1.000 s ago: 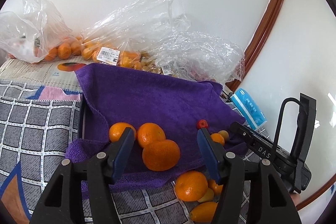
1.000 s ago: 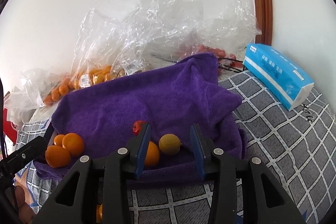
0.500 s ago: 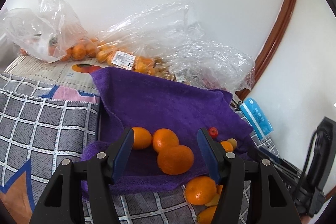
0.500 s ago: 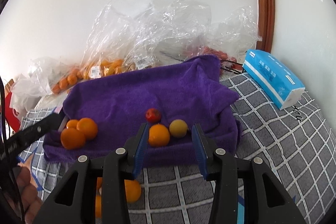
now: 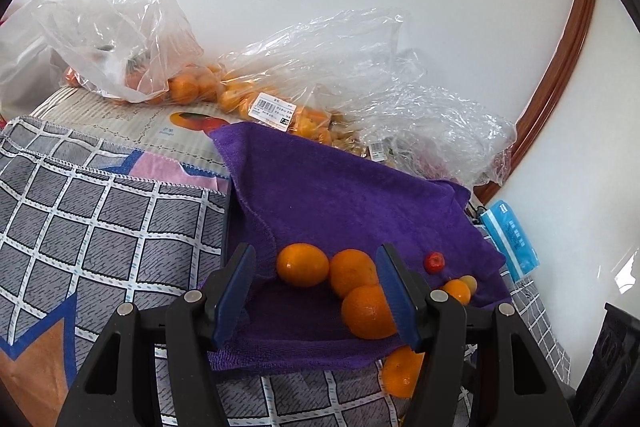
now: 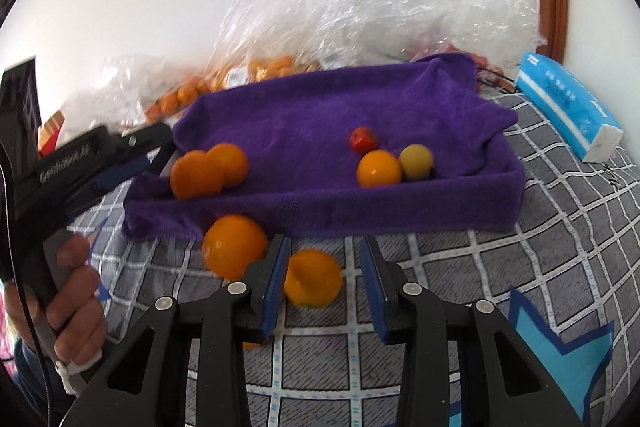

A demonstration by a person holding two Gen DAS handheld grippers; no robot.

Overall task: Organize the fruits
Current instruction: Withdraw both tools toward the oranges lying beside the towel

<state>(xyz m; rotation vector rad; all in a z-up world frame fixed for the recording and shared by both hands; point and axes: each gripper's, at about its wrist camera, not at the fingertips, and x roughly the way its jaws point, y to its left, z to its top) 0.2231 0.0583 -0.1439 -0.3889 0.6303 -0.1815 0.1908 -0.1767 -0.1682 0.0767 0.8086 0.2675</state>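
Orange fruit between closing right tongs, untouched

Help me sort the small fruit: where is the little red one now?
In the right wrist view the red fruit lies on the purple towel, right of centre, just behind a small orange and a yellowish fruit.

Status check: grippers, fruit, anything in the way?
Left hand-held gripper open over towel oranges. Right closing, small orange between pads, ungripped. Nothing blocking.

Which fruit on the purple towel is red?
The small round red fruit near the back of the purple towel. It is the littlest there; the fruits beside it are an orange one and a yellowish one.
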